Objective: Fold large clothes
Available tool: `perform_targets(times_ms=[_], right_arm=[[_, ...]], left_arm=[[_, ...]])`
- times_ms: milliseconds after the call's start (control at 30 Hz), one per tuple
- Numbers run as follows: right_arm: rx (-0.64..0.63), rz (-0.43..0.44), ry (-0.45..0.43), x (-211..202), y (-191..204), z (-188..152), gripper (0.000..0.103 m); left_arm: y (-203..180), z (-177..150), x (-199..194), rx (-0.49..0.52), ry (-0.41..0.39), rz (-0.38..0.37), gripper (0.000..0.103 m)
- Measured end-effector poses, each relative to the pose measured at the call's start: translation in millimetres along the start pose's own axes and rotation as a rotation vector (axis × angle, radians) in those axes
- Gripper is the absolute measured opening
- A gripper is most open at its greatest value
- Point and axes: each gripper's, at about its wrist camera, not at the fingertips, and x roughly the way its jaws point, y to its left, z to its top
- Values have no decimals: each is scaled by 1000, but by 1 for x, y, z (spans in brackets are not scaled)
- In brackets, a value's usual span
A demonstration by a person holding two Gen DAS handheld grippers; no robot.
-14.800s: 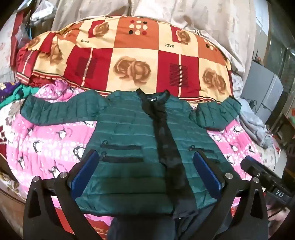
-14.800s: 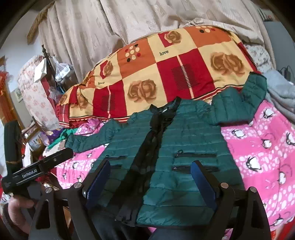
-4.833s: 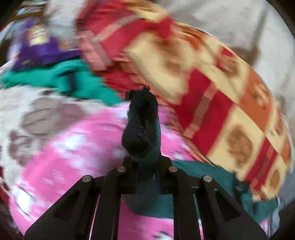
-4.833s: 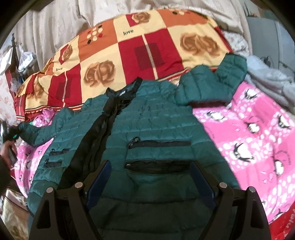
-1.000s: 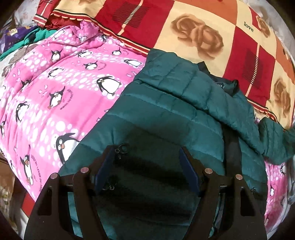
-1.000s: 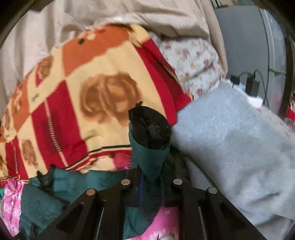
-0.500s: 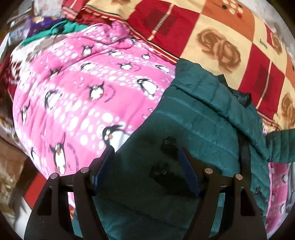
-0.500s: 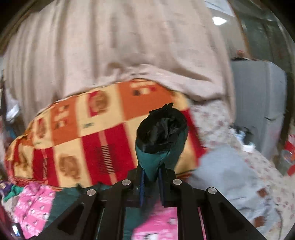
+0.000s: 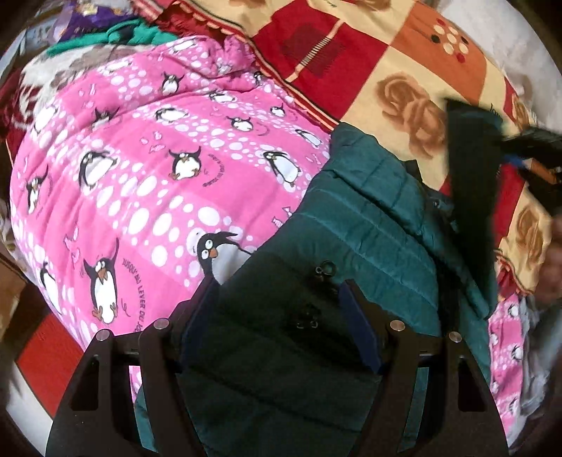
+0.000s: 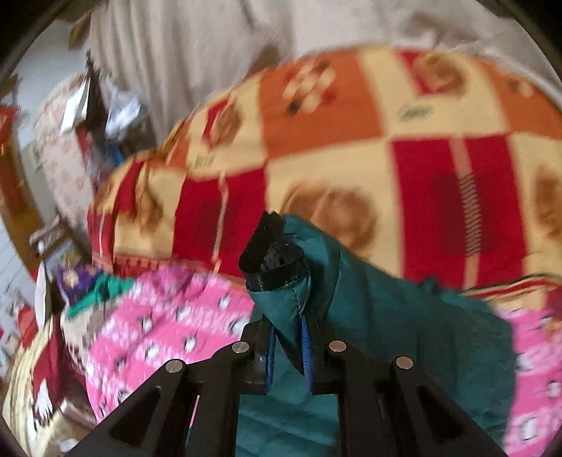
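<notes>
A dark green quilted jacket (image 9: 354, 242) lies on the pink penguin quilt (image 9: 140, 182), its left sleeve folded over the body. My left gripper (image 9: 281, 316) is open and empty, low over the jacket's lower part by the pocket zips. My right gripper (image 10: 288, 344) is shut on the jacket's right sleeve (image 10: 281, 281) near its black cuff and holds it up over the jacket body (image 10: 404, 334). In the left wrist view the lifted sleeve (image 9: 472, 158) and the right gripper show blurred at the upper right.
A red, orange and cream checked blanket (image 9: 386, 63) is heaped behind the jacket; it also shows in the right wrist view (image 10: 351, 147). Green and purple clothes (image 9: 105, 31) lie at the far left. A beige curtain (image 10: 210, 45) hangs behind. The bed edge (image 9: 45, 351) is at the lower left.
My right gripper has swung the held sleeve leftward, from over the grey cloth at the right to above the jacket body. My left gripper stays open, shifted slightly over the jacket.
</notes>
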Motion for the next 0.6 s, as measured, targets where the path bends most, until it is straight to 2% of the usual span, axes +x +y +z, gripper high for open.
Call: perform_targets(times_ms=[100, 233, 400, 500, 533, 567, 600], right_arm=[[-11, 34, 63, 46, 8, -23, 12], [12, 110, 111, 80, 4, -47, 12], [40, 111, 226, 110, -16, -78, 14], [60, 129, 264, 108, -22, -86, 20], [63, 162, 260, 101, -23, -87, 28], [65, 187, 259, 93, -24, -87, 41], [66, 202, 257, 86, -25, -88, 46]], left_arm=[[2, 0, 3, -12, 14, -13, 72], [3, 1, 8, -21, 28, -16, 72], [2, 1, 11, -17, 37, -7, 72], [4, 2, 12, -20, 45, -4, 72], [4, 2, 13, -22, 50, -1, 72], [5, 2, 14, -24, 53, 3, 72], [4, 2, 15, -24, 56, 8, 72]])
